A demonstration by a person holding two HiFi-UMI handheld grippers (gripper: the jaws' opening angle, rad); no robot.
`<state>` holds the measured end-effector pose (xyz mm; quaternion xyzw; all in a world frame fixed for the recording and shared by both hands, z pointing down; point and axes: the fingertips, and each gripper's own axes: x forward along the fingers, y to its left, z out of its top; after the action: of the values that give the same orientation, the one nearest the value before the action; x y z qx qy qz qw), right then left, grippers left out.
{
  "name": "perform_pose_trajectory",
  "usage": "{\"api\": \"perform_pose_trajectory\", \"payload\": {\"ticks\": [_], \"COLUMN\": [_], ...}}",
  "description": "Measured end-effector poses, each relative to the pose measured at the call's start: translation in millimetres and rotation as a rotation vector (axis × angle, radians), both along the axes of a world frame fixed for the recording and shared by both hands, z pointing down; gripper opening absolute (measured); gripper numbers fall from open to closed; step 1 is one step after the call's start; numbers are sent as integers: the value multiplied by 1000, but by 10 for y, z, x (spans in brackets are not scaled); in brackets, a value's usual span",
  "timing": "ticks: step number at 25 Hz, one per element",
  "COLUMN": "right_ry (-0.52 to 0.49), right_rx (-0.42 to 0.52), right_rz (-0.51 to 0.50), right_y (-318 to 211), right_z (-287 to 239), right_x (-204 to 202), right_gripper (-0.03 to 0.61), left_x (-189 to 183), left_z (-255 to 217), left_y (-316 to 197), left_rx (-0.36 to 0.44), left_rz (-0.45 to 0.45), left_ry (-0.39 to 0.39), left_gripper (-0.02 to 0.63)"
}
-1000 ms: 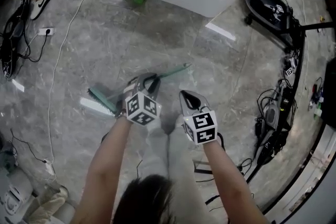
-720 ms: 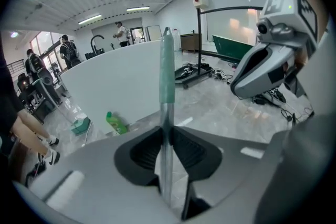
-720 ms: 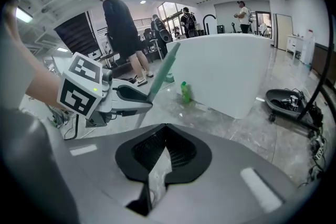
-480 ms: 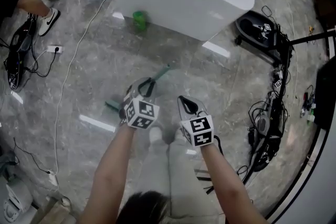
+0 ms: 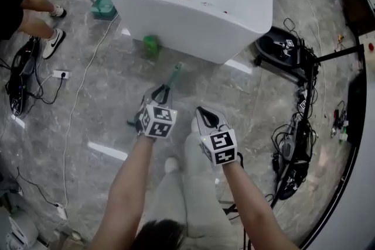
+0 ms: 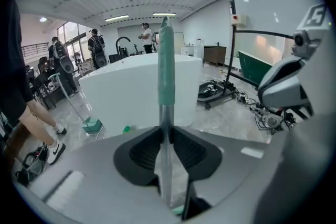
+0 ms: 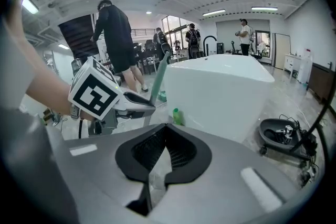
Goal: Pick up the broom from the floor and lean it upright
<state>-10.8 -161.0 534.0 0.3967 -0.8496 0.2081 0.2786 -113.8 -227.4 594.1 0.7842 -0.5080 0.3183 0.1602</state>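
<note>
My left gripper [image 5: 159,95] is shut on the broom's silver handle [image 6: 166,113], which stands nearly upright between its pads. The teal grip of the handle [image 5: 174,74] points toward the white bathtub [image 5: 199,14]. In the left gripper view the teal grip [image 6: 166,60] rises in front of the bathtub [image 6: 131,92]. Below my left hand a dark bit of the broom head [image 5: 131,123] shows off the floor. My right gripper [image 5: 206,115] hangs beside the left, shut, with nothing in it. The right gripper view has the left gripper [image 7: 131,105] and the handle [image 7: 157,81] at its left.
A green bottle [image 5: 151,45] stands on the floor by the tub. A second teal broom and dustpan [image 5: 102,6] rest at the tub's left end. A person's feet [image 5: 53,41], a power strip [image 5: 58,74] with cables, and black equipment [image 5: 287,50] ring the marble floor.
Both grippers have risen. The broom has swung from lying low across the floor to nearly upright in my left gripper, its head lifted. The bathtub has come closer in view.
</note>
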Motion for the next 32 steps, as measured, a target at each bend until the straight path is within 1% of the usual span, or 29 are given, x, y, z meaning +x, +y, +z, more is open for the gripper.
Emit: {"api": "perform_pose_trajectory", "payload": {"ticks": [5, 10, 19, 25, 29, 32], "right_ry": [-9, -64, -80, -72, -68, -64], "right_rx": [5, 23, 43, 39, 14, 16], "right_rz": [-7, -15, -63, -67, -74, -71], "right_y": [-443, -929, -1665, -1952, -1971, -1999], "right_z": [7, -114, -216, -152, -76, -68], "right_x": [60, 122, 267, 320, 288, 258], "right_gripper": [2, 2, 2, 2, 2, 2], "left_x": [72, 255, 444, 527, 590, 610], "left_z": [-116, -182, -151, -121, -72, -39], "left_y": [-500, -995, -1695, -2060, -2215, -2299], "left_rx": [0, -9, -40, -61, -84, -88], "left_rz": [-61, -77, -126, -141, -124, -115], "left_ry": [8, 3, -20, -33, -42, -43], "left_gripper": [75, 77, 77, 77, 77, 77]}}
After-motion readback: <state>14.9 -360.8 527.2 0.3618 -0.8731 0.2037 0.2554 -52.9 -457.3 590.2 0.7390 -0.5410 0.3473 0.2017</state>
